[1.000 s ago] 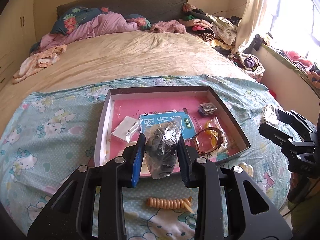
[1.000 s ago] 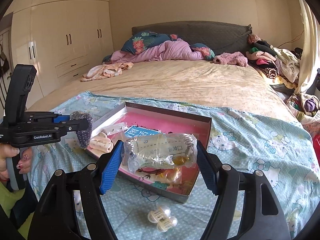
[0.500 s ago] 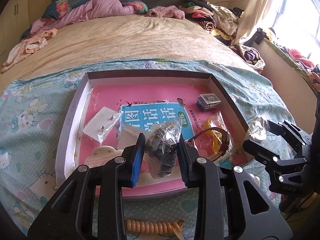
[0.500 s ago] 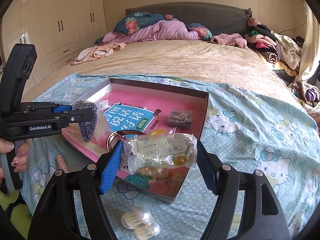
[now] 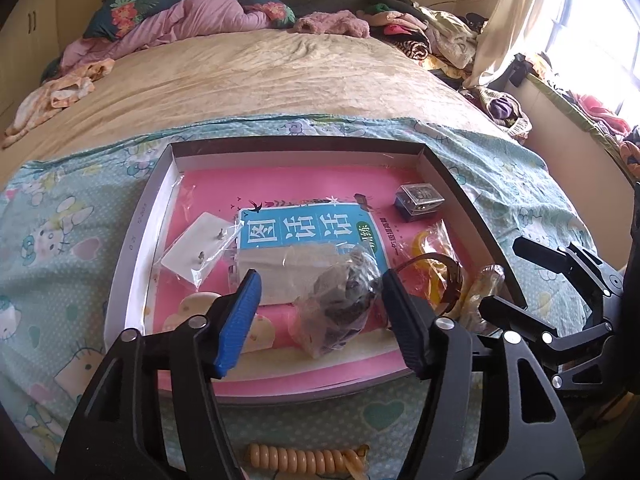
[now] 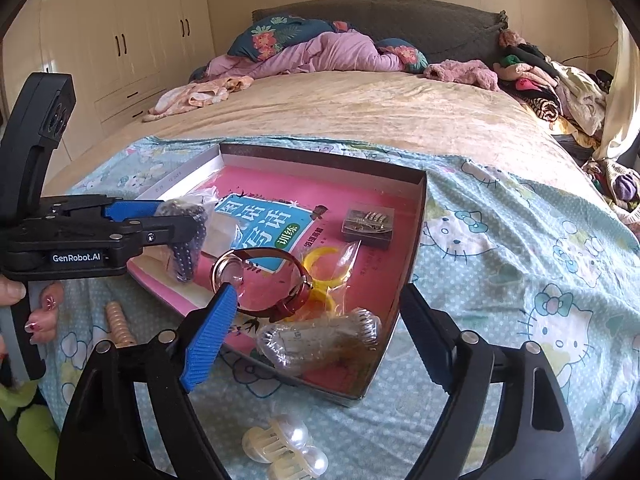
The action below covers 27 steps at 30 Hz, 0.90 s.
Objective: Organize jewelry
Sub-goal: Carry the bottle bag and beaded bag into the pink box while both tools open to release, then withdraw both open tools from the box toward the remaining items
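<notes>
1. Nearest the left wrist camera, a coiled beige hair tie (image 5: 306, 458) lies on the cartoon-print sheet (image 5: 60, 248), short of the tray.
2. The left gripper (image 5: 320, 312) has its jaws opening; the bag of dark beads (image 5: 340, 304) sits between them on the tray floor, close to the right-hand pad and clear of the blue pad (image 5: 238, 320).
3. In the right wrist view, a pearl hair claw (image 6: 286, 446) lies on the sheet near the camera.
4. The right gripper (image 6: 316, 332) is also opening; the clear bagged piece (image 6: 320, 340) rests in the near corner of the tray (image 6: 420, 200), between the 2 pads and touching neither.
5. Farther in lie a watch (image 6: 260, 280), a yellow ring in plastic (image 6: 324, 276), a blue-covered booklet (image 6: 256, 228) and a small clear box (image 6: 368, 222).
</notes>
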Each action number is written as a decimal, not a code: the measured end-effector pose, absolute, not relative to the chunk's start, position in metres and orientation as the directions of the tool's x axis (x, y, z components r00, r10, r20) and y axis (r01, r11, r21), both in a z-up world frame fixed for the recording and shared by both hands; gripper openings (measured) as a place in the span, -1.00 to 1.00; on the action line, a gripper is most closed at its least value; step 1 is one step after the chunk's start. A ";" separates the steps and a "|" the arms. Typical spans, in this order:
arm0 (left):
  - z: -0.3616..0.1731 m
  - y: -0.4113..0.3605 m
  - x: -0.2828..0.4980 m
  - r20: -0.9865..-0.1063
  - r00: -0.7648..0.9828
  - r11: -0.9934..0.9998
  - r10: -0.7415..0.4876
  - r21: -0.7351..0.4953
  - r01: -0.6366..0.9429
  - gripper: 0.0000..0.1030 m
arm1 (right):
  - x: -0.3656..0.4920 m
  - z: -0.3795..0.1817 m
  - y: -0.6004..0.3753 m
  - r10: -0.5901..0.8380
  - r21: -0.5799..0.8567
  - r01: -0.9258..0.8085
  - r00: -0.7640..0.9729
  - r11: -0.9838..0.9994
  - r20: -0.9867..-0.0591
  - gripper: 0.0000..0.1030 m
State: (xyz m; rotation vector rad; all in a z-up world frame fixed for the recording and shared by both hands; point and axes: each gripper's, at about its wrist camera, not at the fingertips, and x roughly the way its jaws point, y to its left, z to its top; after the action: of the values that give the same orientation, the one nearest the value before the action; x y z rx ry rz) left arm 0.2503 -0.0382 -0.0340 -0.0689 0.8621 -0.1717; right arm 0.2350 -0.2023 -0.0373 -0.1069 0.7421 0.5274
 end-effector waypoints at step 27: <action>-0.005 -0.025 0.188 -0.705 0.696 0.990 -0.138 -0.093 0.102 0.78 | 0.171 -0.016 -0.223 0.401 0.078 -0.473 0.635 0.878 -0.660 0.84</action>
State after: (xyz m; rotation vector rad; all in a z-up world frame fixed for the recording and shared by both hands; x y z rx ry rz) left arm 0.1882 -0.0248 -0.0047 -0.0479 0.7902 -0.1343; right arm 0.1707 -0.2235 -0.0164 -0.1056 0.7278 0.5002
